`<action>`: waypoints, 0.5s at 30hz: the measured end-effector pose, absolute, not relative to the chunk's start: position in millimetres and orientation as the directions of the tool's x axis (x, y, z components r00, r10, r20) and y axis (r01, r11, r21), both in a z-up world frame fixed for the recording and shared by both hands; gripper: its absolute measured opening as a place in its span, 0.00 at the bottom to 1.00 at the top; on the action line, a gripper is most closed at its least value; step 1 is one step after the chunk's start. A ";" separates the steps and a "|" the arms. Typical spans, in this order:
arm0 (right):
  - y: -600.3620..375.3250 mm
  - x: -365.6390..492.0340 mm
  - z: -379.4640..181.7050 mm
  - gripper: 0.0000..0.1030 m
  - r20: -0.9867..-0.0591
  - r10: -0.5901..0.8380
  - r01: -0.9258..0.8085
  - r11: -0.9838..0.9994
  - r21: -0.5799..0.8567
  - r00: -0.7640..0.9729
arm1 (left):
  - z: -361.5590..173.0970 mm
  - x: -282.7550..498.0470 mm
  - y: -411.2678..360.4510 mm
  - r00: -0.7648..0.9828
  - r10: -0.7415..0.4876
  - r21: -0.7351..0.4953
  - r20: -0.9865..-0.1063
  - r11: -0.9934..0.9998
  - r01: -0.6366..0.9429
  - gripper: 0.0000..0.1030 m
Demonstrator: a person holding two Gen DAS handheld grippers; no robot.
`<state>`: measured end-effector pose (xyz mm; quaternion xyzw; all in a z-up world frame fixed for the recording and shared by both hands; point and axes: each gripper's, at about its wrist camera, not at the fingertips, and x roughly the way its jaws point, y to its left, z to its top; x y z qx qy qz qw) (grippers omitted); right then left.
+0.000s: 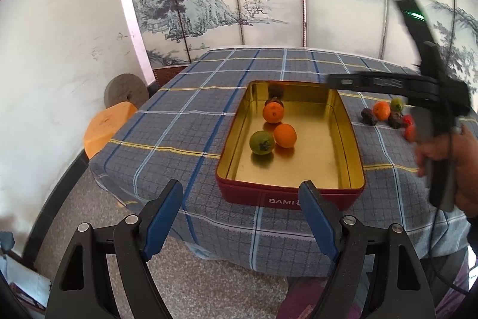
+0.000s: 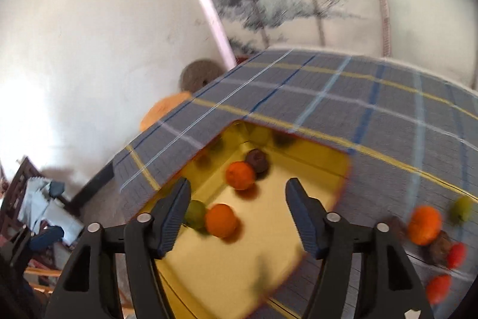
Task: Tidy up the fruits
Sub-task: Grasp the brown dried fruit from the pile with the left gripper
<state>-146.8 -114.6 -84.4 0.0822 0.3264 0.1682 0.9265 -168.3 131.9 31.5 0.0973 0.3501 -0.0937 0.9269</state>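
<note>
The left gripper [image 1: 240,196] is hovering with jaws spread and empty – the gold-lined tin [image 1: 349,121] is sitting just ahead of them, holding two oranges [image 1: 285,135], a green fruit [image 1: 262,142] and a dark one [image 1: 274,101]. The right gripper [image 2: 237,195] is hanging over the tin, jaws apart, gripping nothing – an orange [image 2: 221,220] is lying between them

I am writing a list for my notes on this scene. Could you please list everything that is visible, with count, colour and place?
tin box: one, red outside and gold inside, on the tablecloth
fruits in the tin: four; two orange, one green, one dark at the far end
fruits outside the tin: about seven, orange, green, dark and red, on the cloth right of the tin
tablecloth: one, grey-blue plaid, covers the table
stool: one, orange, left of the table
round stone disc: one, grey, against the wall
painted screen: one, landscape, behind the table
left gripper: open, empty, before the tin
right gripper: open, empty, above the tin
hand: one, holding the right gripper
</note>
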 end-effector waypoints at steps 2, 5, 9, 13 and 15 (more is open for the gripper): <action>-143.2 -171.0 -84.2 0.65 -0.554 0.298 -0.206 0.953 0.223 0.778 | 31.0 -169.7 126.0 0.734 -0.121 0.119 -0.668 0.957 0.265 0.78; -186.4 -198.9 -89.9 0.73 -0.552 0.180 -0.106 0.981 0.164 0.814 | 31.1 -173.3 113.5 0.722 -0.177 0.114 -0.668 0.936 0.334 0.78; -263.1 -229.0 -111.9 0.74 -0.604 -0.078 0.106 0.994 0.012 0.793 | 35.1 -176.3 86.0 0.685 -0.274 0.111 -0.675 0.880 0.461 0.78; -338.9 -253.8 -135.9 0.74 -0.635 -0.306 0.309 0.945 -0.110 0.709 | 42.3 -173.2 46.0 0.642 -0.349 0.129 -0.683 0.807 0.576 0.78; -366.3 -262.9 -145.1 0.74 -0.648 -0.345 0.359 0.926 -0.117 0.679 | 44.4 -165.9 28.0 0.609 -0.374 0.119 -0.699 0.779 0.615 0.78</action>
